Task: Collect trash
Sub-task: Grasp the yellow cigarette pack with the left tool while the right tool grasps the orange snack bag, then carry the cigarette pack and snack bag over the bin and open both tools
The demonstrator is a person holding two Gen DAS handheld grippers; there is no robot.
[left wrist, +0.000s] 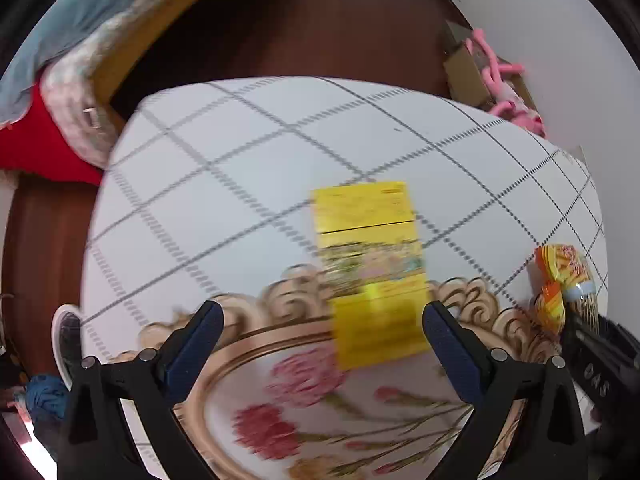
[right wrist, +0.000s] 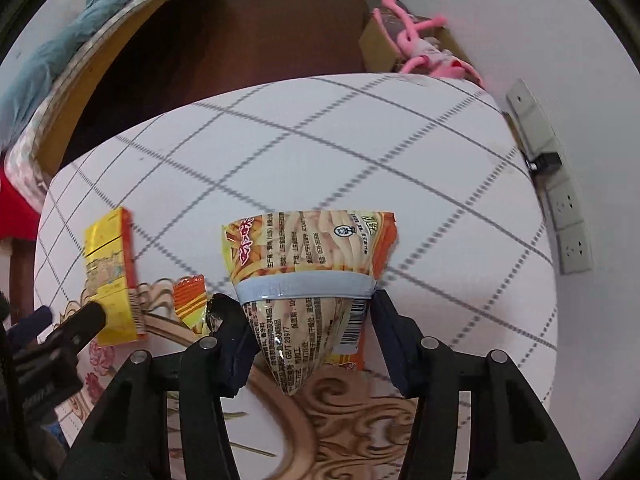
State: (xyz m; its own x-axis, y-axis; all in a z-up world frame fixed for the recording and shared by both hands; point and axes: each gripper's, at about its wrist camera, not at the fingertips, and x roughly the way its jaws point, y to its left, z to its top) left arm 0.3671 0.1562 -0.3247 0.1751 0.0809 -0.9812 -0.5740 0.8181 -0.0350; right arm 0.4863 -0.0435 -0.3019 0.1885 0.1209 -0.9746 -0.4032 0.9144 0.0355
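Note:
A yellow carton point(left wrist: 372, 272) lies on the table, partly over the floral tray point(left wrist: 280, 400). My left gripper point(left wrist: 322, 328) is open, its fingers on either side of the carton's near end, not touching it. The carton also shows at the left of the right wrist view point(right wrist: 112, 276). An orange-and-yellow noodle snack bag point(right wrist: 308, 264) with a grey tape band lies between the fingers of my right gripper point(right wrist: 304, 320). The right jaws stand open around the bag's narrow end. The bag shows at the right edge of the left wrist view point(left wrist: 564, 280).
The table has a white cloth with a grey grid point(right wrist: 320, 140). A bed point(left wrist: 80, 40) stands to the far left. A cardboard box with a pink plush toy point(right wrist: 412, 44) sits on the floor behind. A power strip point(right wrist: 560, 200) is on the wall at right.

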